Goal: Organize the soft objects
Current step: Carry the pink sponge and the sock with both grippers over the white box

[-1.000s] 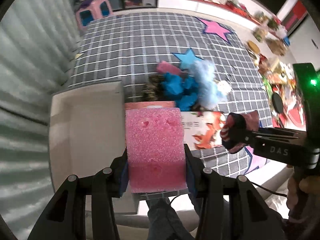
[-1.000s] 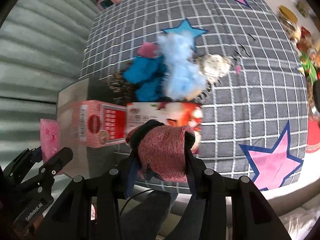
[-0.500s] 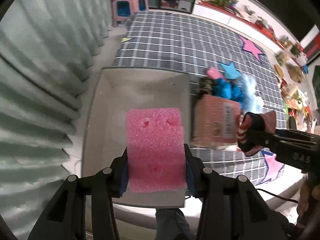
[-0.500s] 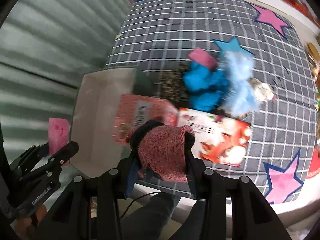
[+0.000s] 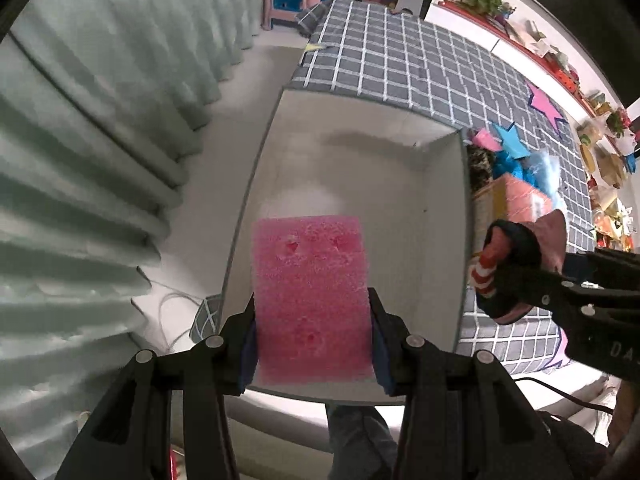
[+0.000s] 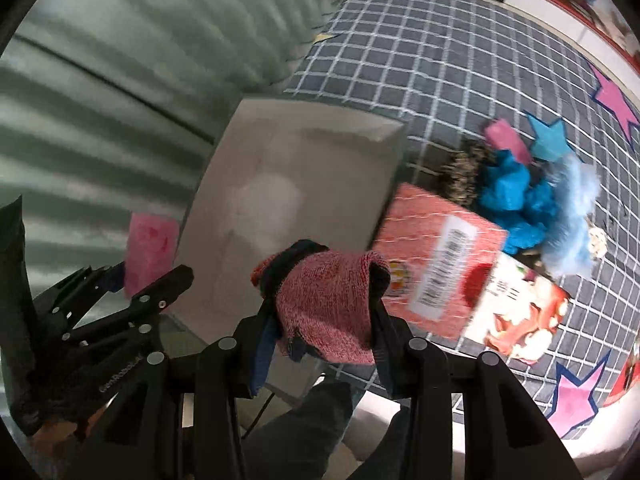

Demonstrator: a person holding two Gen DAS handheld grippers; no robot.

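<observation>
1. A grey checked bed (image 5: 420, 64) beside pale curtains carries an empty white box (image 5: 360, 168).
2. The left hand-held gripper (image 5: 312, 332), clamped on a pink sponge (image 5: 310, 288), hangs directly above the box.
3. The right hand-held gripper (image 6: 320, 320), pinching a knitted sock (image 6: 328, 300), sits over the box's near edge; loose soft toys (image 6: 528, 192) lie beyond.

**Pink sponge and knit sock, both up over the white box**

The pink sponge (image 5: 311, 292) is a rectangular foam block with a few small pits in its face, held upright over the open white box (image 5: 460, 216). The knit sock (image 6: 326, 304) is pinkish-red with a dark cuff and a red-and-white striped bit, bunched up, near the box's right edge. More soft stuff sits on the checked mat: blue fluffy toy (image 6: 570, 216), crumpled blue cloth (image 6: 506, 188).
</observation>
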